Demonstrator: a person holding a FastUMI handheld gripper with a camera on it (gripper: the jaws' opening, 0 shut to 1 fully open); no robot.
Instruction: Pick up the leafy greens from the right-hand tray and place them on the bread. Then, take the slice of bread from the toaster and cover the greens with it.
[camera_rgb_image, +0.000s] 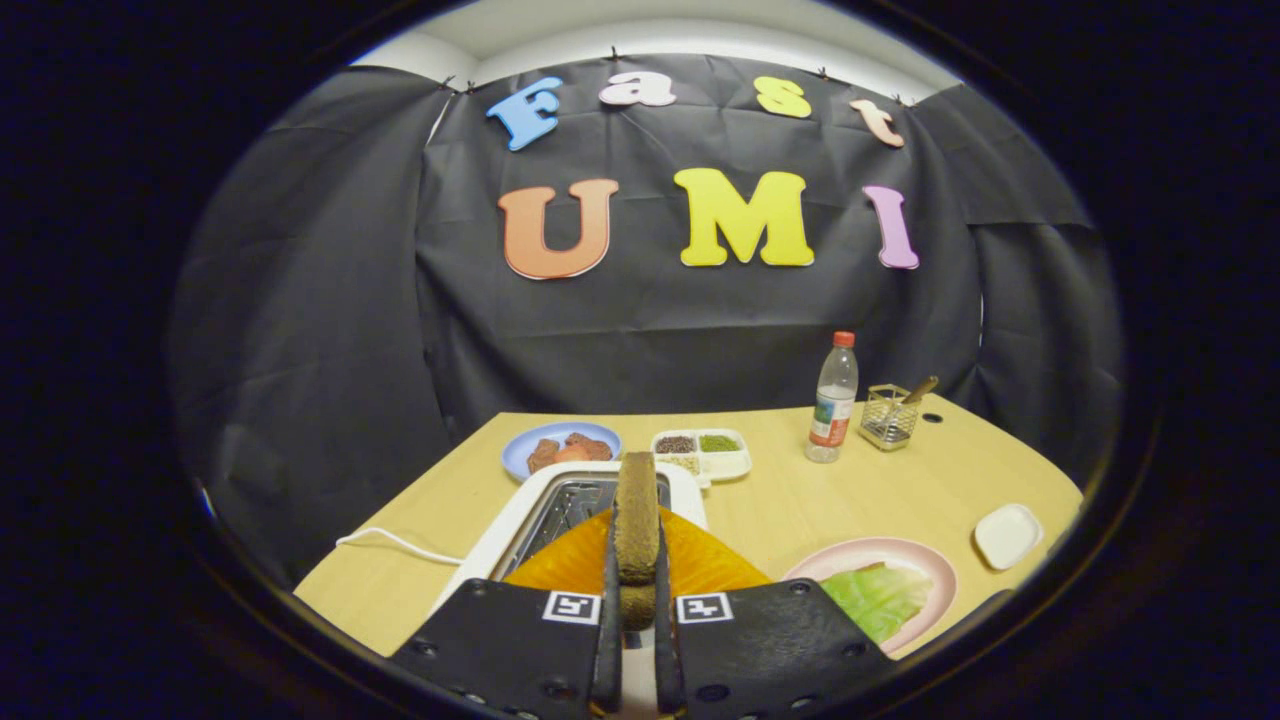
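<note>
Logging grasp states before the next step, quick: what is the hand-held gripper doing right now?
Hand-held gripper: closed on the slice of bread, held on edge between both fingers above the toaster.

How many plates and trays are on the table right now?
4: blue plate and divided tray beyond the toaster; pink plate and small white tray right of the claw.

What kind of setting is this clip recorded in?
Likely a staged kitchen table in a booth: a toaster, plates of food such as greens, and a water bottle. The tongs are shut on a bread slice.
</note>
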